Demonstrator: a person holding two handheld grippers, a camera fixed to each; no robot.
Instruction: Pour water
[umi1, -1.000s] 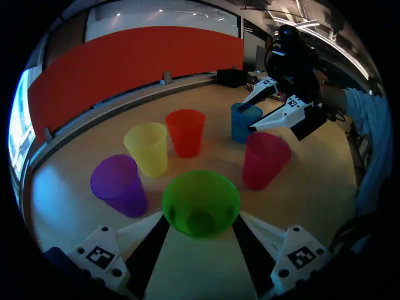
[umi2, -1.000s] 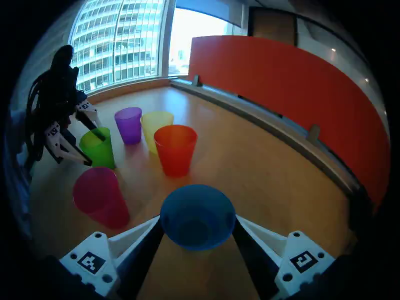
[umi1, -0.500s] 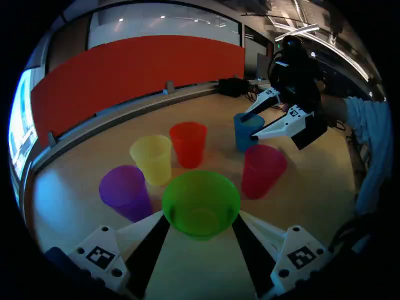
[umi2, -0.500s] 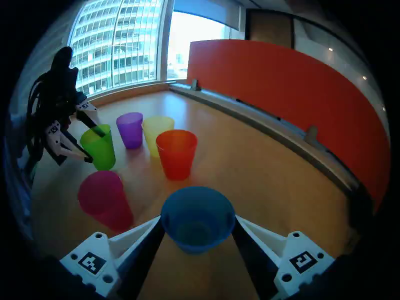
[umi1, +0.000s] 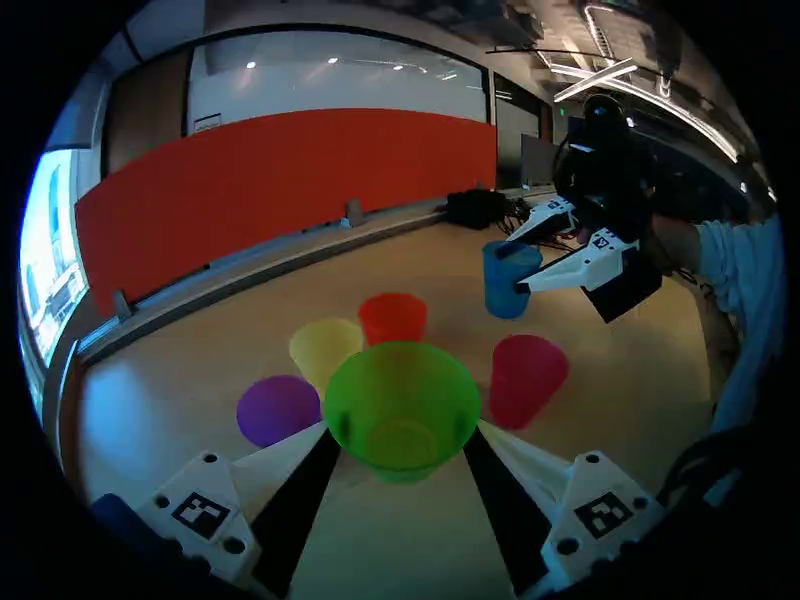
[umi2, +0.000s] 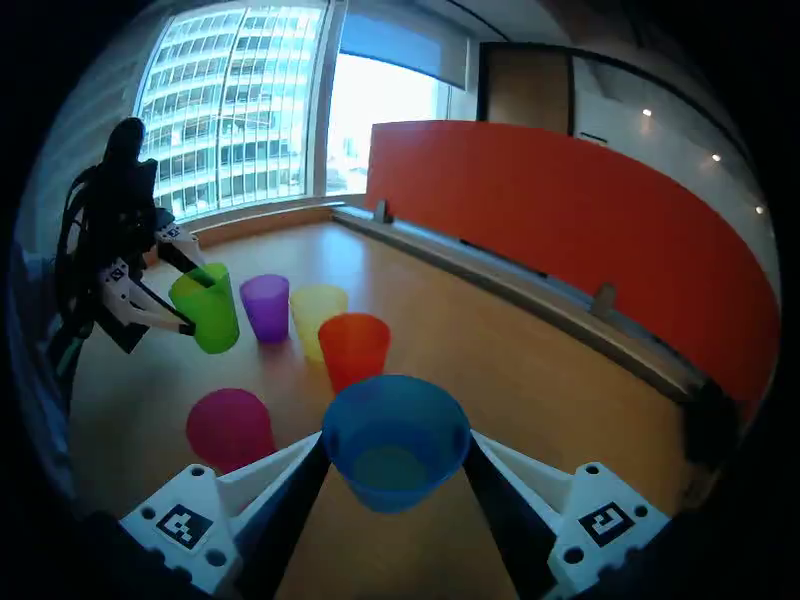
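Observation:
A green cup sits between the fingers of my left gripper, which is shut on it and holds it above the wooden table. My right gripper is shut on a blue cup, also lifted. Each view shows the other side farther off: the blue cup in the right gripper at upper right, the green cup in the left gripper at left. A little liquid seems to lie in both held cups.
On the table stand a purple cup, a yellow cup, an orange cup and a pink cup, close together. A red wall panel runs along the far edge. A light blue sleeve is at right.
Both grippers have lifted their cups off the table. The four standing cups now sit lower and smaller in both views.

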